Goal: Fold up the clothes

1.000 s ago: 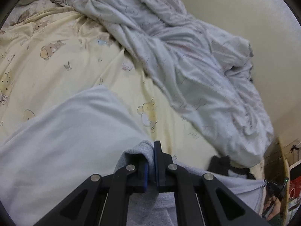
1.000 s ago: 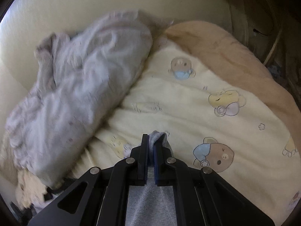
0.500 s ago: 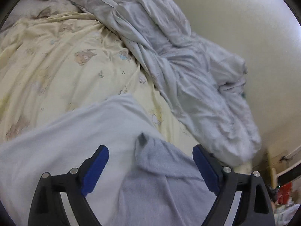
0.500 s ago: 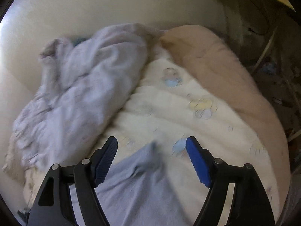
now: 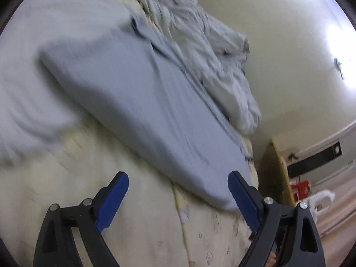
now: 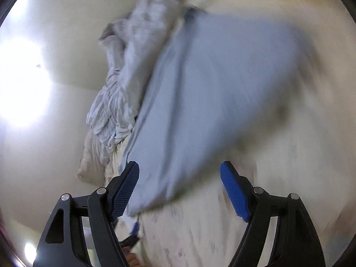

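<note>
On the bed with the pale yellow printed sheet (image 5: 155,233), the light grey-blue knit garment (image 5: 142,102) lies laid out as a long flat band, one layer doubled over itself as far as the blur allows; looks like one fold is down, judged from the clean straight edge along its near side. In the left wrist view a paler grey-white cloth (image 5: 29,84) sits to its left, touching or under it, can't tell which. A crumpled white-grey duvet (image 5: 218,51) is bunched along the far side against the cream wall (image 5: 289,44). Remaining, my read: at least one more fold across the band's length, then squaring up; not a compact stack yet. Left gripper (image 5: 178,191): fingers (image 5: 113,195) spread wide, released, nothing between the blue pads, garment's near end just ahead of the right pad but not pinched. In the right wrist view, the same garment (image 6: 213,93) runs up and away, heavily motion-blurred. Right gripper (image 6: 180,189): fingers (image 6: 125,187) also wide and released; garment's near corner lies between them and close to the left pad, not gripped.
</note>
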A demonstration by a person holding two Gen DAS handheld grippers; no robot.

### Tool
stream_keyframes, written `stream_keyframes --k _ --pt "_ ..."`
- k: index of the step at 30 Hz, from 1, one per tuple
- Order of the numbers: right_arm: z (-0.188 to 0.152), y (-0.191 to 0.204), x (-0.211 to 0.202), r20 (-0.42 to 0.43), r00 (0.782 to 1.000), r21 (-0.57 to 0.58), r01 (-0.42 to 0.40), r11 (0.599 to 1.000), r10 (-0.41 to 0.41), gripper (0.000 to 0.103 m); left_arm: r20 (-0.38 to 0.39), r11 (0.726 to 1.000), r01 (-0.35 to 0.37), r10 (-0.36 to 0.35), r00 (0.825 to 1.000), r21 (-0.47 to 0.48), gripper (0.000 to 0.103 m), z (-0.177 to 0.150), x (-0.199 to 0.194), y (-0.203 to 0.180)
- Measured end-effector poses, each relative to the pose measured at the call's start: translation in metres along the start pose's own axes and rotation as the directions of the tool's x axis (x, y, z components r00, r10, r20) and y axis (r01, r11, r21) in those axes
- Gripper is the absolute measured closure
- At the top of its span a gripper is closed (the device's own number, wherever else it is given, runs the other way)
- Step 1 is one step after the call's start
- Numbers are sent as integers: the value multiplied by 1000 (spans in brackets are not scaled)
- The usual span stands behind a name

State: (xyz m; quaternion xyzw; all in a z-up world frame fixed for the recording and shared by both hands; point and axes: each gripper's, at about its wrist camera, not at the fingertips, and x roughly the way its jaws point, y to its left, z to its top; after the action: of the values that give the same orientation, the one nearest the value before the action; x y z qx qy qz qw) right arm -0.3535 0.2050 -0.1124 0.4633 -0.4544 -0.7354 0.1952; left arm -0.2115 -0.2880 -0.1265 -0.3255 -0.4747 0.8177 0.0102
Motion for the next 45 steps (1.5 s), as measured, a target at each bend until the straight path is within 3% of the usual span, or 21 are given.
stream_keyframes --k 4,9,15,21,23,25,26,27,28,29,33,36,41,45 --pt "-36 -13 27 -65 998 88 2 996 4 24 -1 1000 1 -1 1000 1 12 -6 27 -5" --pt "-29 -7 62 -84 996 123 23 992 -13 23 41 994 51 -48 998 -94 12 15 35 8" --pt "10 -10 67 24 1000 187 2 982 -7 24 106 978 61 -40 994 -202 12 48 29 30" --pt "60 -26 33 171 985 192 -9 981 -25 24 192 963 88 -38 981 -256 12 74 -6 49" --pt "73 -30 18 219 974 184 9 983 -50 25 193 966 67 -18 981 -251 12 82 -12 53" --pt "82 -35 11 225 971 186 31 982 -74 29 207 965 60 -5 978 -257 12 87 -16 59" --pt "87 -37 8 225 970 185 49 981 -91 42 214 964 60 -4 977 -257 16 89 -17 60" --pt "87 -35 13 205 969 173 105 979 -140 62 220 965 60 -3 975 -254 23 90 -18 61" --pt "86 -31 16 199 965 140 146 979 -172 73 219 967 38 19 975 -251 56 91 -18 61" --pt "85 -27 19 196 960 107 183 977 -201 91 209 968 -13 67 976 -250 100 92 -16 61" --pt "81 -14 4 229 952 33 203 979 -205 97 190 957 -71 128 973 -279 98 86 -20 65" --pt "79 -1 -4 239 952 -5 200 980 -193 97 205 971 -82 129 970 -224 98 84 -38 45" --pt "81 21 -31 271 952 -20 153 988 -142 98 226 975 -107 151 962 -196 98 81 -75 22" --pt "63 22 -82 306 947 8 98 995 -95 98 234 977 -145 179 956 -156 98 75 -106 4"
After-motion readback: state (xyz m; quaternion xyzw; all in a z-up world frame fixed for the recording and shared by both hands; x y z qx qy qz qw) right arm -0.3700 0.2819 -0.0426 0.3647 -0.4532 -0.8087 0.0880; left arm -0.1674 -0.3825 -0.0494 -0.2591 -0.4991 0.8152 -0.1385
